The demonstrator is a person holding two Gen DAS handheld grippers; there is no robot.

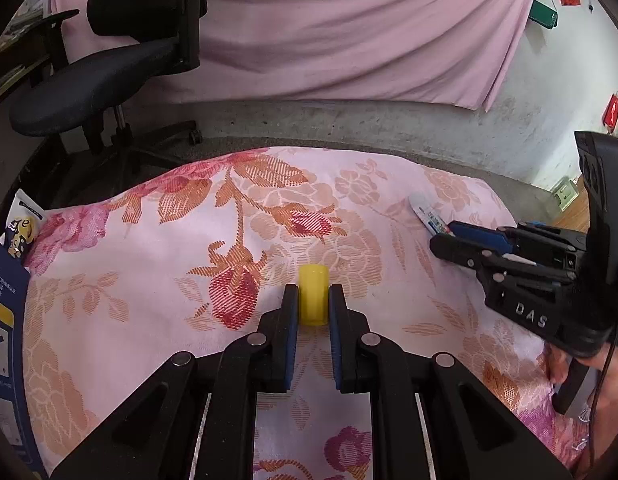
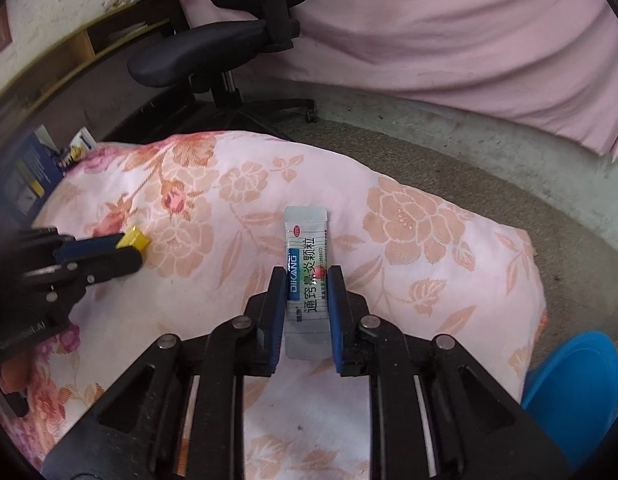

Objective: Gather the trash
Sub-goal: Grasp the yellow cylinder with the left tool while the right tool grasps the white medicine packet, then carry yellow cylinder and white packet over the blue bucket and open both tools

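Two grippers: left gripper (image 1: 313, 300) clamps one yellow piece (image 1: 314, 298), right gripper (image 2: 307, 286) one sachet (image 2: 306, 276).

Cylinder (image 1: 313, 295): on the cloth (image 1: 149, 264), between the left claw (image 1: 313, 304) fingers.
Sachet (image 2: 306, 276): right of it, between the right claw (image 2: 307, 286) fingers.
Chair (image 1: 109, 68): behind.

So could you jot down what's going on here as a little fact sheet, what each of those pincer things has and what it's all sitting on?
Surface: pink floral cloth
Left gripper: fingers closed against a small yellow plastic cylinder
Right gripper: fingers closed on a silver foil medicine sachet
Both items: lying on the cloth
Behind: black office chair, pink curtain
Right edge: blue plastic container, partly visible
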